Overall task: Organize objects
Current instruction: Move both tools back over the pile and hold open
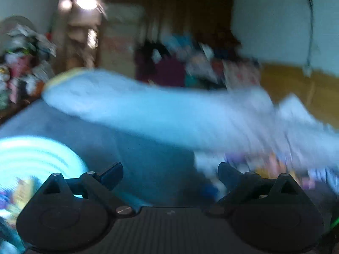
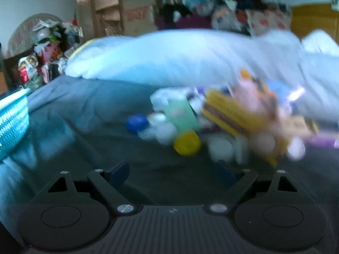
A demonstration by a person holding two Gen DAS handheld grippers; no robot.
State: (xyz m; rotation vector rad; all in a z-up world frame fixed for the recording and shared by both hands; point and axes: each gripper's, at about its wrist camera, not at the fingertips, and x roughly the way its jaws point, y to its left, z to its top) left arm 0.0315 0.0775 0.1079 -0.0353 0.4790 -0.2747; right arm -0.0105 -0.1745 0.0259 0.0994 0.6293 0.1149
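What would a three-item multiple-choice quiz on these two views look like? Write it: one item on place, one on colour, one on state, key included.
1. In the right wrist view, where does the pile of small items lie?
A. on the dark bedcover, in front of the pale blue pillow
B. on top of the pillow
C. inside the teal basket

2. What colour is the round cap at the pile's near edge?
A. red
B. yellow
C. black

3. How does the right claw stand?
A. shut on a bottle
B. shut on nothing
C. open, nothing between its fingers

Key: 1 A, the pile rests on the bedcover below the pillow. 2 B, the cap is plainly yellow. 3 C, the fingers stand wide apart over bare cover.
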